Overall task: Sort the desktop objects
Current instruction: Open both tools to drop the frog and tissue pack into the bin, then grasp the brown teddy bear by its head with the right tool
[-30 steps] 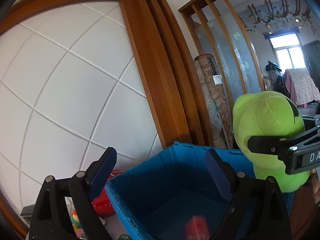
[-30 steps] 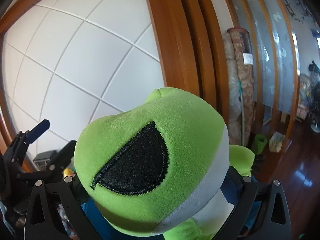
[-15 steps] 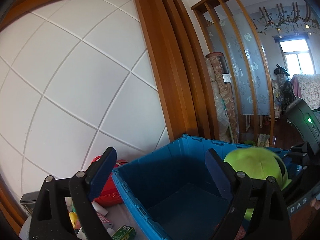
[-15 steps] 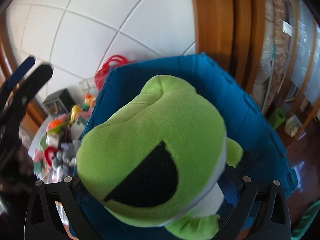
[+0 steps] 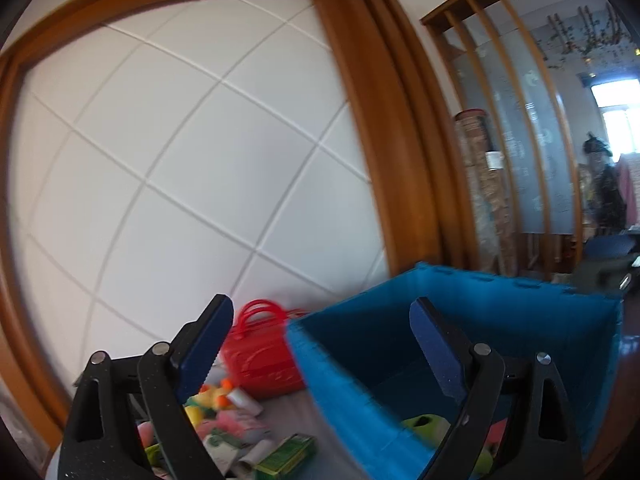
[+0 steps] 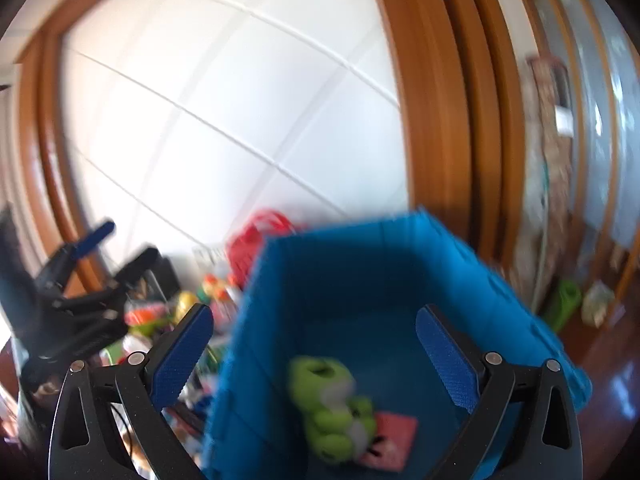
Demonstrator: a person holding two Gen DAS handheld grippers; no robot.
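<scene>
each hand-held gripper [image 6: 314,344] has black arms, silver rivets and blue pads [image 6: 182,354].

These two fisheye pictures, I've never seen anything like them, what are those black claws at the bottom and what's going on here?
The claws are handheld grippers, one in each of a person's hands, each carrying a camera that looks out along its two fingers. One picture is from the left gripper, the other from the right gripper. Both stand open and hold nothing. Ahead is a blue crate with a green plush frog lying inside beside a pink card. Left of the crate, a red toy basket and a pile of small toys lie on the table. Both pictures are blurred.
</scene>
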